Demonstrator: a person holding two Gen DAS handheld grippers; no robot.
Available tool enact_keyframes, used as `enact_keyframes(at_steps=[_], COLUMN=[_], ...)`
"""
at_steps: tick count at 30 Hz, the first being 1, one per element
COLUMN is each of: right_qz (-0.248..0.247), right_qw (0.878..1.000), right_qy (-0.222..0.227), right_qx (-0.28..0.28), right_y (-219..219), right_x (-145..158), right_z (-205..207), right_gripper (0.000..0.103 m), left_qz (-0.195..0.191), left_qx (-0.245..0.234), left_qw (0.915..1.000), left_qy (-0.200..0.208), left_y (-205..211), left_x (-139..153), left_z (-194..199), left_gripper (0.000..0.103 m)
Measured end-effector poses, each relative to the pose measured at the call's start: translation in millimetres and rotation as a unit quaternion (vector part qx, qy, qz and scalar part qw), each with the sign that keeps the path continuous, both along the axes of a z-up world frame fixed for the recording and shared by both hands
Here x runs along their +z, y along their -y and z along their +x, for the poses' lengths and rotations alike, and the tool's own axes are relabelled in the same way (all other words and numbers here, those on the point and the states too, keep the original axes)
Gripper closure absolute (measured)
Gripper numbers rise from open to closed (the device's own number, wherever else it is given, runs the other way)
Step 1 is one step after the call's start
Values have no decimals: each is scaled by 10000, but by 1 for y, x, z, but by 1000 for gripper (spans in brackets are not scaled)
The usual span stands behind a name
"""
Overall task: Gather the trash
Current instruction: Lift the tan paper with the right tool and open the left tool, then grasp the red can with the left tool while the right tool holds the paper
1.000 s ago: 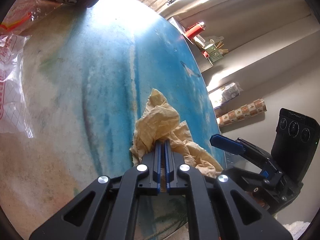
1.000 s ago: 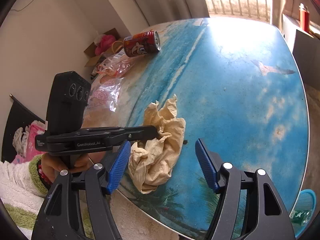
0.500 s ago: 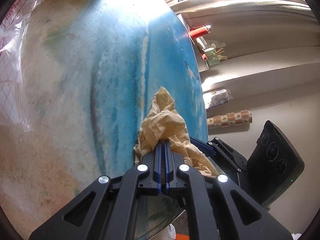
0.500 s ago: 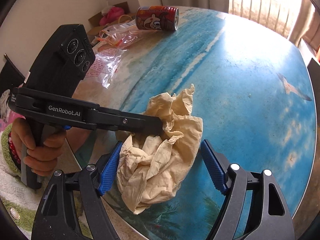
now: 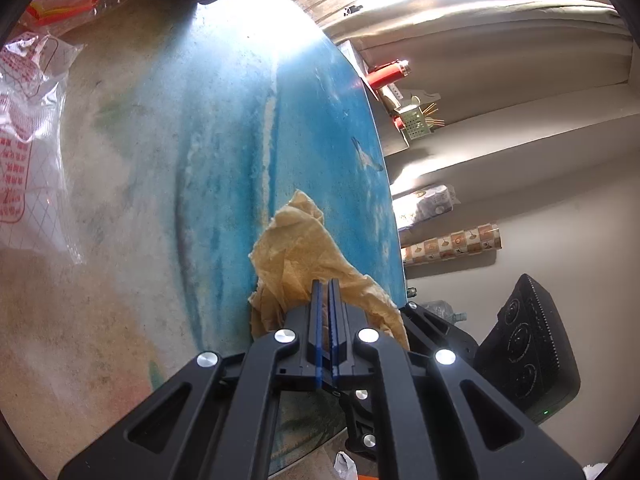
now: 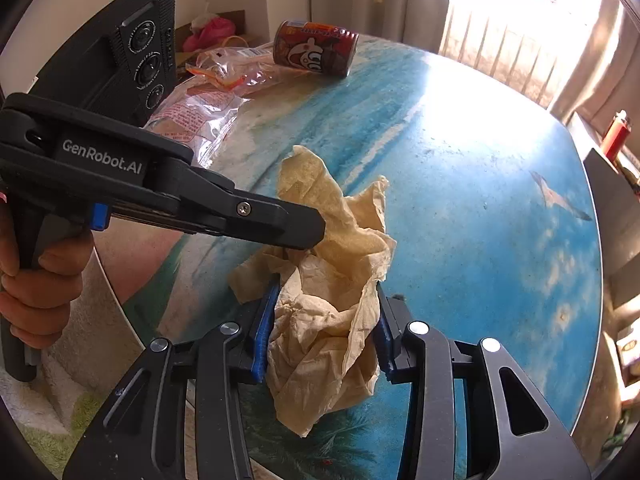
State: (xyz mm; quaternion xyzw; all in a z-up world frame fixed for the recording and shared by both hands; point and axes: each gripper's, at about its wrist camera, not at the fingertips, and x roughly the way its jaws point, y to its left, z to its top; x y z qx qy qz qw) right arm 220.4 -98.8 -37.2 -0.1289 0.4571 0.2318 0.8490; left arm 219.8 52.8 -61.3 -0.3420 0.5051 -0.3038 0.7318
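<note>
Crumpled tan paper napkin (image 6: 332, 300) at near table edge, gripped by both claws.
Left gripper (image 5: 325, 296) pinches it fully closed; right gripper (image 6: 320, 320), jaws just closing, squeezes it; advise firm hold before lifting off blue beach-print table (image 6: 460, 208).

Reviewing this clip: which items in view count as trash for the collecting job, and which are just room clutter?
Job items:
crumpled brown paper, pinched by the left tool, with the right tool having just closed on it
soda can, lying on its side
clear plastic bags

Clutter:
red lighter on the ledge
wrapping paper roll
beach-print table
</note>
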Motion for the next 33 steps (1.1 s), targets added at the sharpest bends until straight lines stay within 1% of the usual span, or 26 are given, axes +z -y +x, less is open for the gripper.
enact_keyframes(at_steps=[3,4,6,7,10,12,14,15,16,17,18,19,21,22,23,24,25,26,27,28,29,30,31,32,33], right_qz=[11,6,38,47,92,182,335,428,523,618,696,753,805,811,822,839,866,898,931,959,978,996,1017,1029,1038], right_qw=[10000,10000,9999,9999,9992,9979,9956,9939,9920,9902,9886,9873,9856,9850,9845,9840,9834,9829,9825,9822,9821,9819,9816,9814,9812], right_qy=[28,47,66,76,95,75,42,19,-4,-27,-35,-31,-7,20,38,47,53,61,67,67,65,64,57,45,34], right_qx=[-32,-47,-97,-145,-378,-615,-878,-1017,-1146,-1248,-1332,-1399,-1487,-1523,-1549,-1572,-1592,-1604,-1612,-1613,-1608,-1612,-1613,-1621,-1630], right_y=[-1,-2,-4,-4,-3,3,13,19,26,32,38,43,51,55,58,60,61,63,64,64,62,63,63,63,64], right_x=[1,2,2,2,3,4,6,7,8,9,11,12,14,15,16,17,18,20,20,20,20,20,21,20,20], right_z=[-4,-6,-10,-11,-14,-12,-8,-7,-6,-4,-5,-5,-5,-5,-3,-2,-1,0,0,0,3,4,5,6,6], right_gripper=[77,78,86,88,93,94,94,94,94,94,95,95,94,94,94,94,94,94,94,94,94,94,94,94,94], left_qz=[71,121,278,361,598,814,1131,1301,1474,1696,1967,2285,2920,3156,3348,3562,3841,4154,4500,4875,5220,5491,5685,5773,5776], left_qx=[26,21,7,-11,-68,-104,-95,-64,-48,-16,15,37,39,-13,-126,-338,-569,-798,-1025,-1227,-1400,-1551,-1696,-1847,-1987], left_qw=[9998,9996,9987,9978,9941,9895,9820,9770,9713,9642,9556,9453,9222,9106,8996,8885,8747,8575,8364,8112,7841,7593,7407,7317,7303], left_qy=[195,265,432,548,904,1187,1507,1688,1869,2038,2194,2327,2534,2668,2803,2874,2900,2928,2956,2986,3051,3128,3153,3118,3058], left_y=[-4,-5,-6,-7,-9,-10,-14,-18,-21,-24,-28,-32,-34,-34,-34,-32,-31,-27,-24,-20,-17,-16,-14,-13,-14], left_x=[10,15,27,34,55,70,87,96,104,112,119,126,136,140,141,140,136,130,122,114,106,98,91,85,81], left_z=[-6,-8,-12,-15,-21,-24,-23,-22,-20,-16,-11,-6,10,19,28,40,52,64,74,86,96,105,115,125,135], left_gripper=[100,100,100,100,100,98,90,80,68,61,50,40,31,27,24,19,18,17,16,15,15,15,15,15,15])
